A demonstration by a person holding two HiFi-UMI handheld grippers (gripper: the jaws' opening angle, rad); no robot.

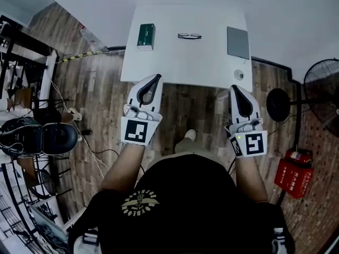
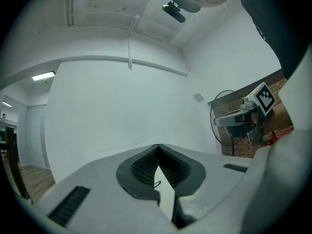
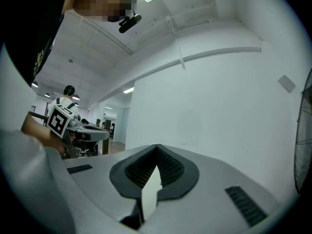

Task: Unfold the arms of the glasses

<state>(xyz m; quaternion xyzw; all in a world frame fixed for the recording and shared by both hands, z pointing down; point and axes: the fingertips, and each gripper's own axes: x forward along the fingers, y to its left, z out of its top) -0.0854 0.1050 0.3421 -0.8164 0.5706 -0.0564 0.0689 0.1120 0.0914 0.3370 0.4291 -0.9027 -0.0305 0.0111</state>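
A pair of thin dark-framed glasses (image 1: 189, 36) lies on the white table (image 1: 175, 67), towards its far edge, near the middle. Whether the arms are folded is too small to tell. Both grippers hover short of the table's near edge, well apart from the glasses. My left gripper (image 1: 157, 78) sits at the near left and my right gripper (image 1: 234, 88) at the near right. In the left gripper view the left gripper (image 2: 157, 146) has its jaw tips meeting with nothing held. The right gripper (image 3: 157, 146) looks the same in its own view.
A green box (image 1: 146, 36) stands at the table's far left and a grey flat pad (image 1: 238, 42) at its far right. A small round object (image 1: 239, 74) sits near the right front corner. A floor fan (image 1: 322, 91) and a red case (image 1: 294, 172) stand to the right, a black chair (image 1: 39, 136) to the left.
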